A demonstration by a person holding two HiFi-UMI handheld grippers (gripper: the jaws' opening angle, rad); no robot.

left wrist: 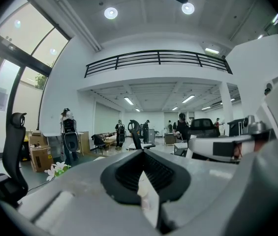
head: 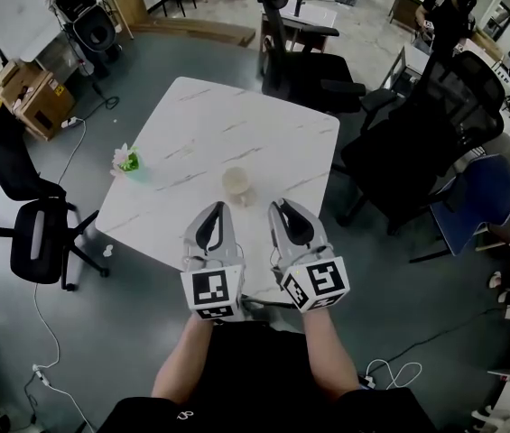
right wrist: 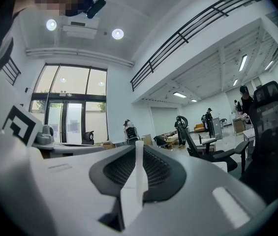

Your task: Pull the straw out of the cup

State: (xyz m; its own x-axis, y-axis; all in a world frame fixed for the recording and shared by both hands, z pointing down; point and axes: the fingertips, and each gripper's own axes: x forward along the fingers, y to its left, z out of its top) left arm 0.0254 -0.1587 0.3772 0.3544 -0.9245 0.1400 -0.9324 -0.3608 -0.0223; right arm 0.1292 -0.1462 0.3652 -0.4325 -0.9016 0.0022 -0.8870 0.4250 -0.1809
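A small clear cup (head: pixel 237 186) stands on the white marble table (head: pixel 202 120), near its front edge. I cannot make out a straw in it from the head view. My left gripper (head: pixel 221 208) and right gripper (head: pixel 280 206) hover side by side just short of the cup, both pointing at it, jaws shut and holding nothing. In the left gripper view the left gripper (left wrist: pixel 141 156) has its jaws pressed together and looks out at the room. The right gripper (right wrist: pixel 139 149) looks the same in its own view. Neither gripper view shows the cup.
A small potted flower (head: pixel 126 161) sits at the table's left edge. Black office chairs stand at the left (head: pixel 29 233), beyond the table (head: pixel 301 69) and to the right (head: pixel 435 142), with a blue chair (head: pixel 476 201) beside that one. Cables lie on the floor.
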